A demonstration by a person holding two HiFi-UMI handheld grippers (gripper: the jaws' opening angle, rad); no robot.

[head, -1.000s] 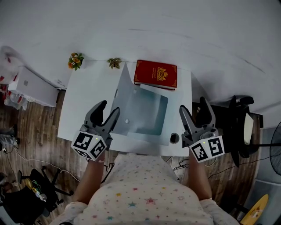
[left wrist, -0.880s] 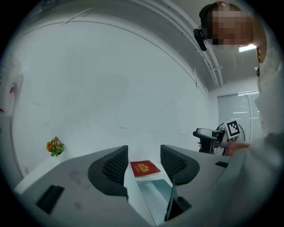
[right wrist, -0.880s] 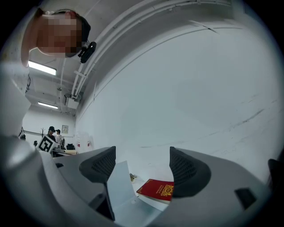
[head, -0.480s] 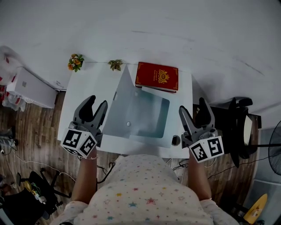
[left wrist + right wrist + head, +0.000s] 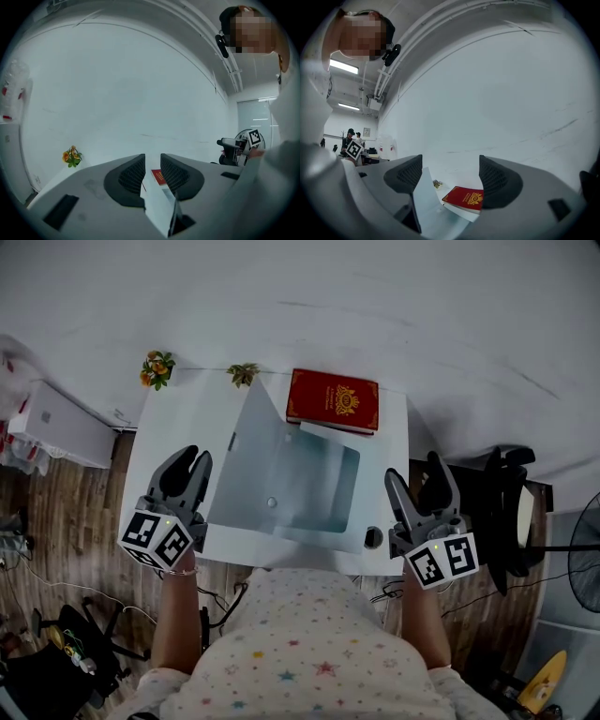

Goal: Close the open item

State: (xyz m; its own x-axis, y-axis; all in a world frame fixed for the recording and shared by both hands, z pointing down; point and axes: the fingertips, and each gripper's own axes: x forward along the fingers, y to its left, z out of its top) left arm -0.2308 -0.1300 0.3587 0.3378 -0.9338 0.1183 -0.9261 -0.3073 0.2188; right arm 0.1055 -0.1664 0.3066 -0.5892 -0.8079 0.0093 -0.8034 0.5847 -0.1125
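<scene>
Left tongs (image 5: 186,465), narrowed yet empty, and right tongs (image 5: 417,482), spread wide, flank one open clear folder (image 5: 291,474) at 9 and 3 o'clock, one red book (image 5: 334,399) at 12.

Head view is reading dim, evenly lit. Gripper views are bowing at black vignetted edges; a bright ceiling strip light (image 5: 344,67) is glaring.

White shirt (image 5: 302,652) with coloured stars

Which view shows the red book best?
The head view: the red book lies whole, cover up. The right gripper view shows it obliquely between the jaws; the left gripper view shows only a sliver.
</scene>
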